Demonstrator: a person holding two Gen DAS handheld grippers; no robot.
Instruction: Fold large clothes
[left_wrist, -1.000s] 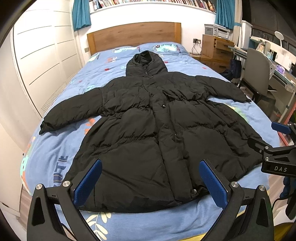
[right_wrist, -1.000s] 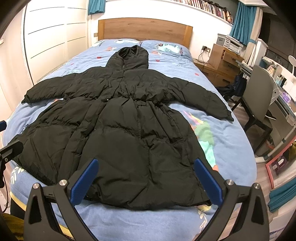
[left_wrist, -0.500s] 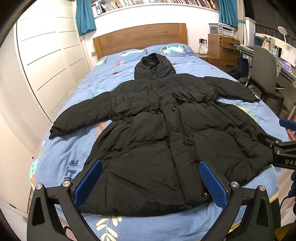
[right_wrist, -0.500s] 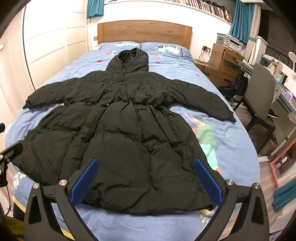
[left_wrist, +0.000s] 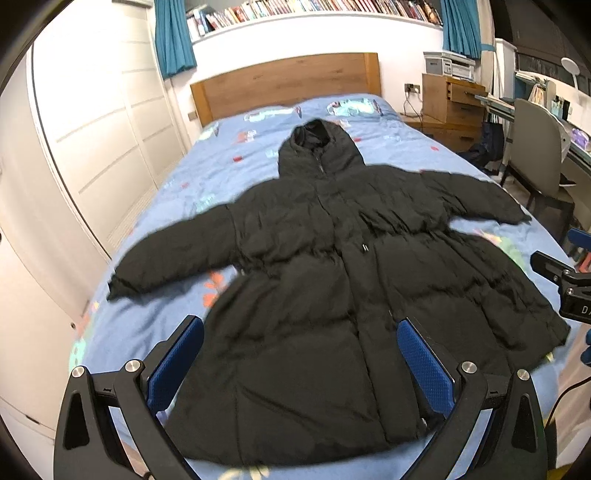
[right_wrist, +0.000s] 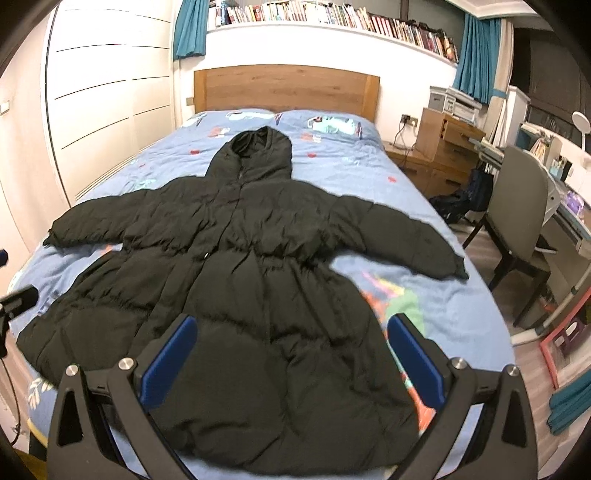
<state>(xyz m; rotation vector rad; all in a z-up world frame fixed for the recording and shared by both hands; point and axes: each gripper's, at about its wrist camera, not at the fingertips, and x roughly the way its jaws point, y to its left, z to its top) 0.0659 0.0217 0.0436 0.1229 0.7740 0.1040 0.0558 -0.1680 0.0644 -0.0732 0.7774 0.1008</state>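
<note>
A large black hooded puffer coat (left_wrist: 332, 280) lies flat and face up on the bed, sleeves spread out to both sides, hood toward the headboard. It also shows in the right wrist view (right_wrist: 251, 280). My left gripper (left_wrist: 299, 354) is open and empty, held above the hem on the coat's left half. My right gripper (right_wrist: 291, 350) is open and empty, above the hem on the coat's right half. Part of the right gripper shows at the right edge of the left wrist view (left_wrist: 569, 280).
The bed (left_wrist: 155, 317) has a blue patterned cover and a wooden headboard (right_wrist: 288, 88). White wardrobe doors (left_wrist: 96, 122) stand close on the left. A desk chair (right_wrist: 517, 206), desk and wooden drawers (right_wrist: 443, 147) stand to the right.
Both grippers have risen and tilted up, so the coat sits lower in the views and more of the wall and bookshelf shows. The coat has not moved.
</note>
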